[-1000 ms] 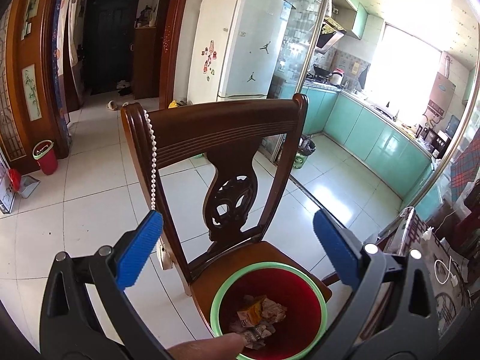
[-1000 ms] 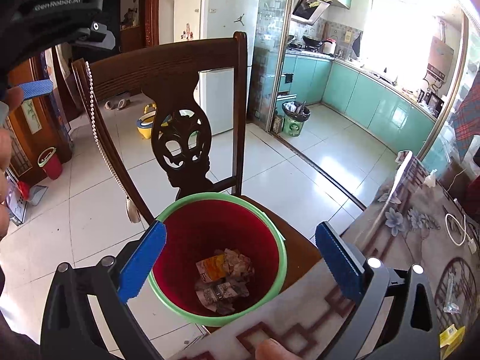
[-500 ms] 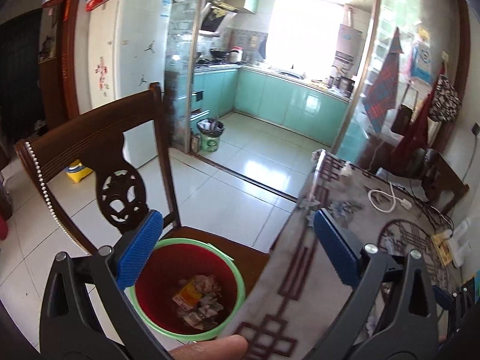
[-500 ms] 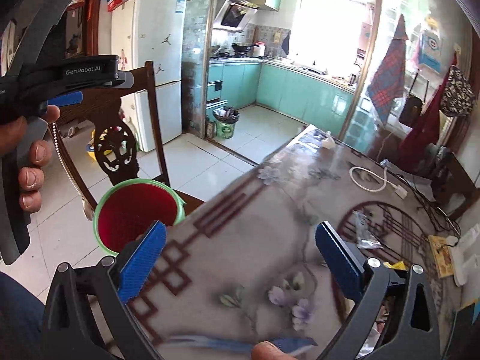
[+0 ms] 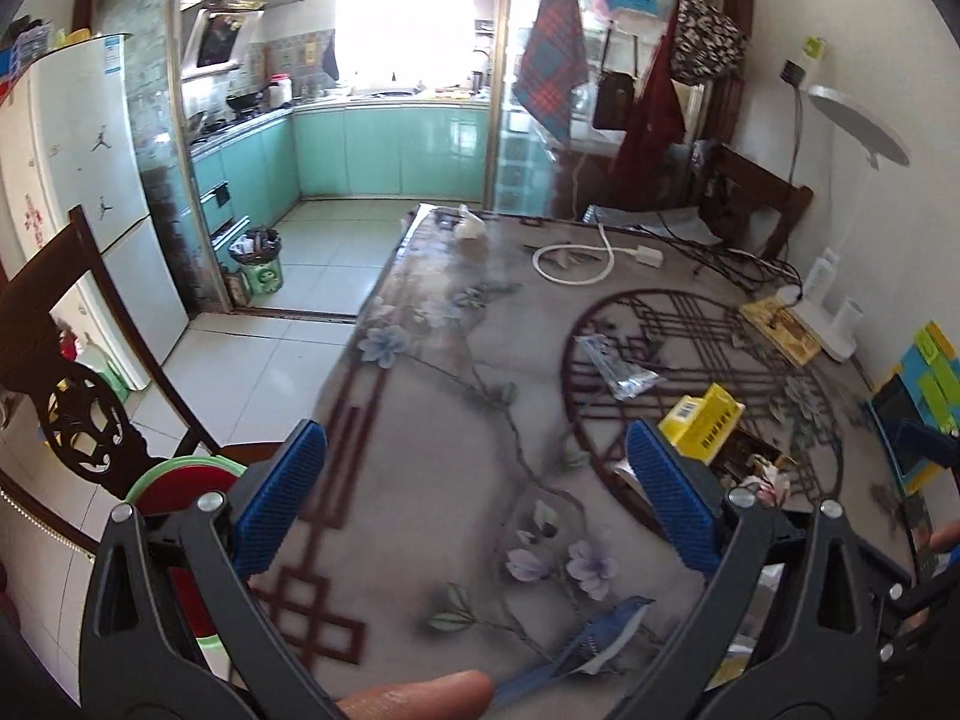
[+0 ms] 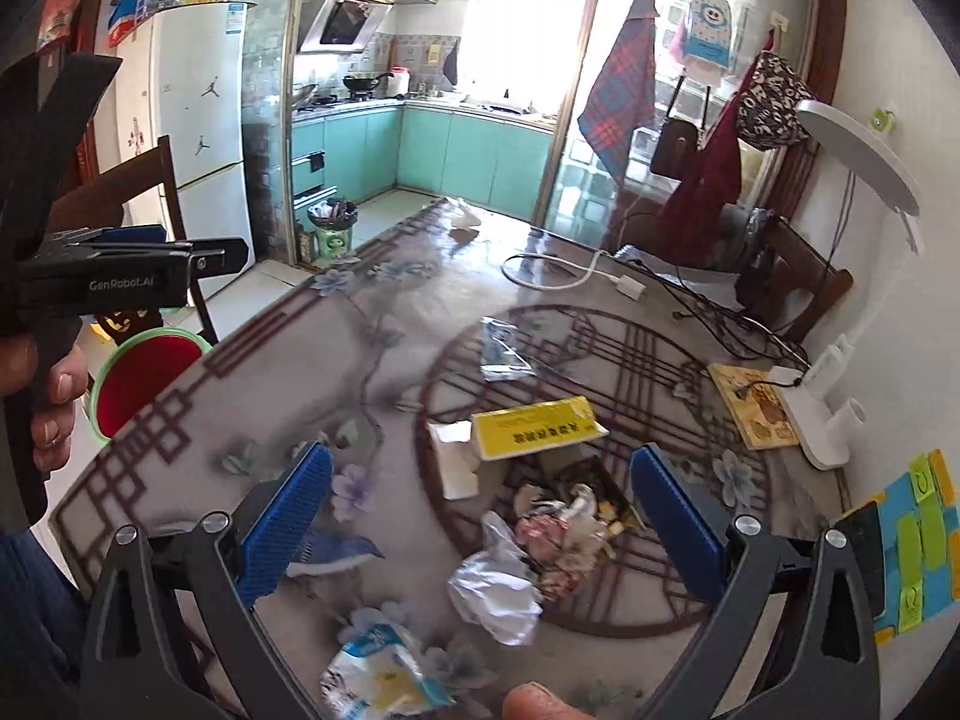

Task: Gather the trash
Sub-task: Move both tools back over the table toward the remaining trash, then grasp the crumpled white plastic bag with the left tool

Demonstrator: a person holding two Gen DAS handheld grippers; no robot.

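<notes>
Between the spread right gripper [image 6: 480, 525] fingers, crumpled trash [image 6: 561, 531].

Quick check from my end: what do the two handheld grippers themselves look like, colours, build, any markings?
Both match: the left gripper and right gripper have black plastic frames with triangular cut-outs and silver rivets, carrying blue ribbed finger pads. Seen side-on in the right wrist view, the left gripper's black body bears white "GenRobot.AI" lettering. A bare hand grips it; no cables visible.
</notes>
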